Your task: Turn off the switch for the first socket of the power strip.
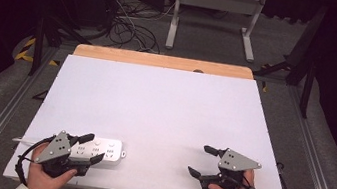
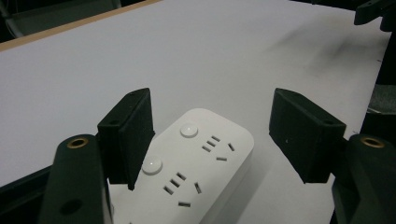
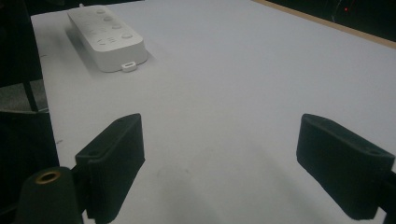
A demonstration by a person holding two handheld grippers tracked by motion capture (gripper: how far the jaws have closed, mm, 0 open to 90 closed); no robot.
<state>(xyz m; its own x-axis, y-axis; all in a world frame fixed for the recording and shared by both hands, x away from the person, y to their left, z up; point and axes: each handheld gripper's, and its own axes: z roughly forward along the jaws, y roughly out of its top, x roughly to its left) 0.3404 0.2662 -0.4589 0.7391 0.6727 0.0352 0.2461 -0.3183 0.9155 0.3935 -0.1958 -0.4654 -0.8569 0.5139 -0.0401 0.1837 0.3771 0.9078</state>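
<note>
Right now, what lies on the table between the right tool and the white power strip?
Nothing: in the high view, bare white table runs from the right tool to the power strip. The right gripper view shows the same.

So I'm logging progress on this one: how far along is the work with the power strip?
Early stage. Done: the left gripper is open with its jaws on either side of the white power strip, which lies flat on the table. In hand: nothing gripped yet. Left: closing and moving it; the right gripper is open over bare table.
</note>
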